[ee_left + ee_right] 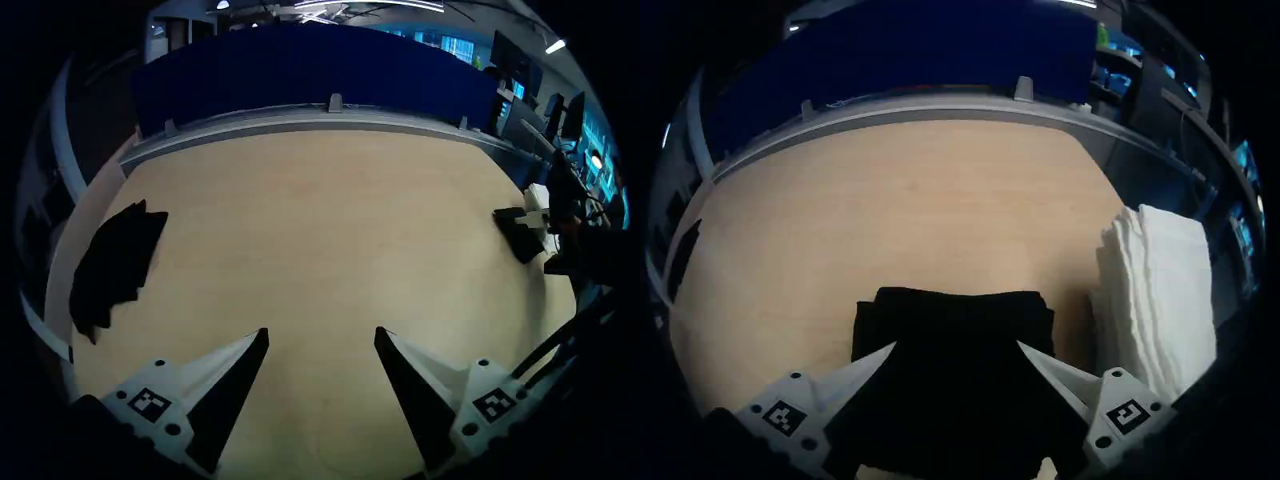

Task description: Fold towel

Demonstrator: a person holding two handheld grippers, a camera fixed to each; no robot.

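The black towel (952,320) looks folded under my right gripper (956,344), fingers spread; left gripper (320,330) open too. Next, I'd fetch the dark cloth (116,268) at nine o'clock.

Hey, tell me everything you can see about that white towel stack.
The white towel stack is several folded cloths, soft and slightly fuzzy looking, with their layered edges facing left in the right gripper view. It lies flat on the wooden table, toward the view's right, apart from the black towel. Nothing else touches it.
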